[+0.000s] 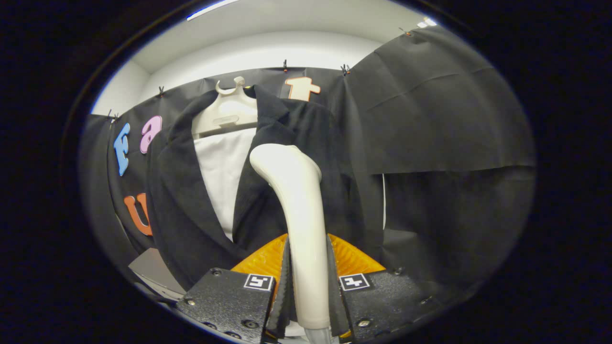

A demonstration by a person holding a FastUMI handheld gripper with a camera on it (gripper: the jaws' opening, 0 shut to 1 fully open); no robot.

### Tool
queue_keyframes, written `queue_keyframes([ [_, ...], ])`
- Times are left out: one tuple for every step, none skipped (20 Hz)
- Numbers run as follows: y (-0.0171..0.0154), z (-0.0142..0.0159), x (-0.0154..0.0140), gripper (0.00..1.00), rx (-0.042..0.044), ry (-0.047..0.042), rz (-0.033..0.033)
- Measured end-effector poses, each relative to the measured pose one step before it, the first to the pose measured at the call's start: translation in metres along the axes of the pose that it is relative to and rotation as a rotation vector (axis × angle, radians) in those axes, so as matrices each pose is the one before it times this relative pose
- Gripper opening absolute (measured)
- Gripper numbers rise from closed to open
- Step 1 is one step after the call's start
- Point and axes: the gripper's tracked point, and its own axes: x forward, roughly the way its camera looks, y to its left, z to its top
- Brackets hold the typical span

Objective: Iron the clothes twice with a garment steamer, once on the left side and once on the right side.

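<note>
Here, steamer (295, 200) clamped upright between tongs (308, 282), against black jacket (287, 143)

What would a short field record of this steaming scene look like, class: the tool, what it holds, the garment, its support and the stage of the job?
tool: tool, both fingers pressed on the steamer's handle
held item: white garment steamer, handle upright between the fingers, head bent toward the jacket
garment: black jacket, hanging open over a white panel
support: cream hanger
steamer position: head at the jacket's right front panel, near the lapel; contact cannot be told
stage: steamer in hand, raised to the garment
</note>
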Motion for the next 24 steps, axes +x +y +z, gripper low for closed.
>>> queue_keyframes([
  [-0.00044, -0.00706, 0.00003, 0.37, -0.00267, 0.00454, -0.00804],
  [-0.00093, -0.007, 0.00036, 0.37, -0.00608, 0.00702, -0.00927],
  [-0.00073, -0.00799, -0.0005, 0.37, -0.00544, 0.00651, -0.00801],
  [-0.0005, -0.00704, -0.00038, 0.37, -0.00478, 0.00746, -0.00581],
  [-0.00024, -0.00729, -0.00047, 0.37, -0.00512, 0.00774, -0.00647],
  [-0.00011, -0.00726, 0.00025, 0.37, -0.00513, 0.00687, -0.00626],
  [0.00006, -0.00708, 0.00182, 0.37, -0.00911, 0.00664, -0.0066],
  [-0.0001, -0.00636, 0.00157, 0.37, -0.00705, 0.00766, -0.0069],
  [0.00036, -0.01115, -0.00026, 0.37, -0.00521, 0.01106, -0.00648],
  [-0.00013, -0.00933, -0.00027, 0.37, -0.00834, 0.01055, -0.00775],
  [-0.00167, -0.01089, -0.00082, 0.37, -0.00845, 0.00963, -0.0071],
  [-0.0002, -0.00754, 0.0004, 0.37, -0.00786, 0.00963, -0.00518],
  [-0.0006, -0.00922, -0.00168, 0.37, -0.00406, 0.0096, -0.00452],
  [0.00029, -0.00712, 0.00049, 0.37, -0.00268, 0.0094, -0.00338],
  [0.00102, -0.0086, 0.00102, 0.37, -0.00216, 0.01035, -0.00237],
  [0.00083, -0.00686, -0.00028, 0.37, -0.00368, 0.00987, -0.00314],
  [0.0002, -0.00786, -0.00003, 0.37, -0.00841, 0.00544, -0.00512],
  [0.00047, -0.00663, -0.00023, 0.37, -0.00701, 0.007, -0.00349],
  [0.00104, -0.00806, -0.00082, 0.37, -0.00375, 0.01019, -0.00075],
  [0.00091, -0.00655, 0.00026, 0.37, 0.00002, 0.01052, 0.0001],
  [0.00099, -0.00608, 0.00084, 0.37, 0.00031, 0.01166, 0.00072],
  [0.00052, -0.00481, 0.00061, 0.37, 0.00136, 0.01041, -0.0002],
  [0.00026, -0.00617, 0.00033, 0.37, -0.00031, 0.00722, -0.00177],
  [0.00041, -0.0051, -0.00014, 0.37, -0.00215, 0.00592, -0.0008],
])
